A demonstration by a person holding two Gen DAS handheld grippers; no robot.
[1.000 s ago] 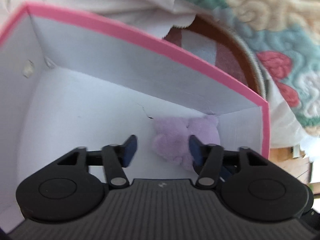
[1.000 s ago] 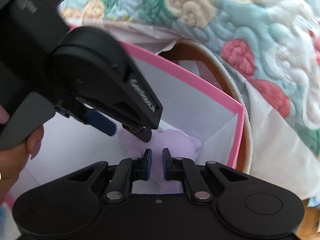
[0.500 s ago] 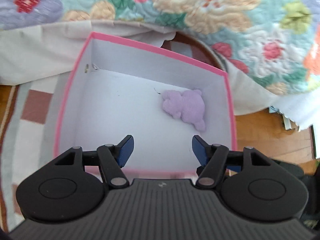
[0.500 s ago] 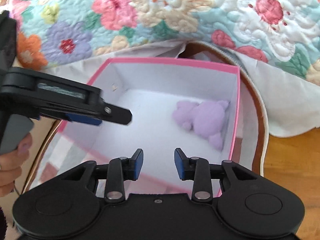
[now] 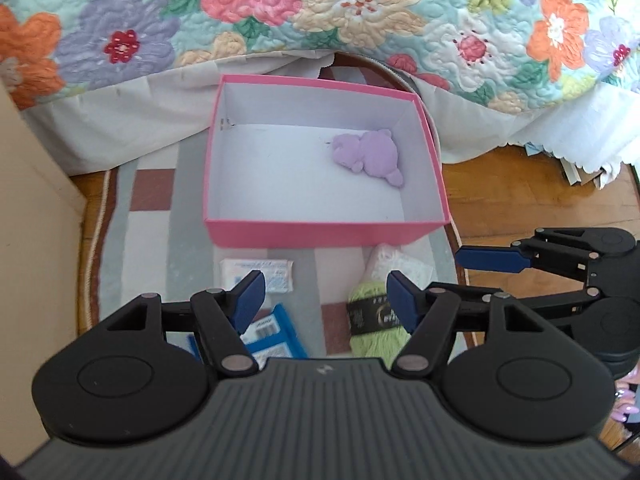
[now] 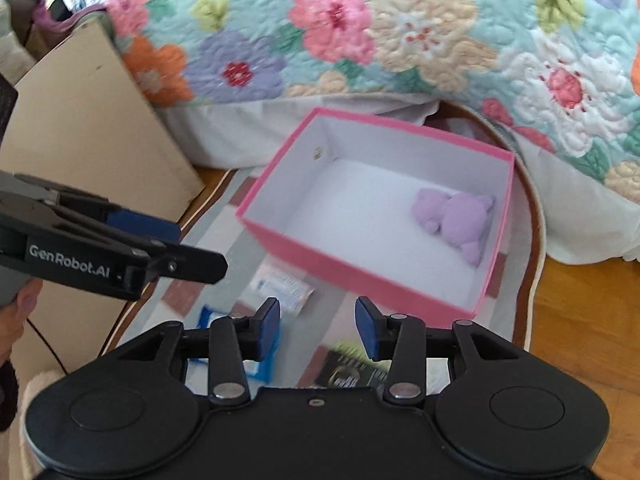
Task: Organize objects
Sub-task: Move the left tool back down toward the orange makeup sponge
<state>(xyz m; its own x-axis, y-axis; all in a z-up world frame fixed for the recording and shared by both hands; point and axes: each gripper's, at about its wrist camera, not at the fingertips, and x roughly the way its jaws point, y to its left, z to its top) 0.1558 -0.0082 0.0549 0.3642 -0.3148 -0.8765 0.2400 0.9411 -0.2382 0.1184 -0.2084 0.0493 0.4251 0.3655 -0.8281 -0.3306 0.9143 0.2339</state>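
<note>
Both grippers are up over the rug with nothing in them. The left gripper (image 5: pixel 324 294) has its jaws fairly wide and opening, just air between them. The right gripper (image 6: pixel 318 326) is narrower but opening too, also empty.

Right under them on the striped rug (image 5: pixel 148 236): a blue packet (image 5: pixel 276 332), a small white packet (image 5: pixel 256 274), and a green yarn skein (image 5: pixel 376 320) with a dark label, plus something white and lacy (image 5: pixel 394 260) touching the skein's far end. None of these is in the box.

Past that sits the pink box (image 5: pixel 324 234), white inside, with a purple plush toy (image 5: pixel 370 154) lying in its far right corner. Behind the box hangs a flowery quilt (image 5: pixel 360 12). A tan board (image 6: pixel 80 128) leans off to the left.
</note>
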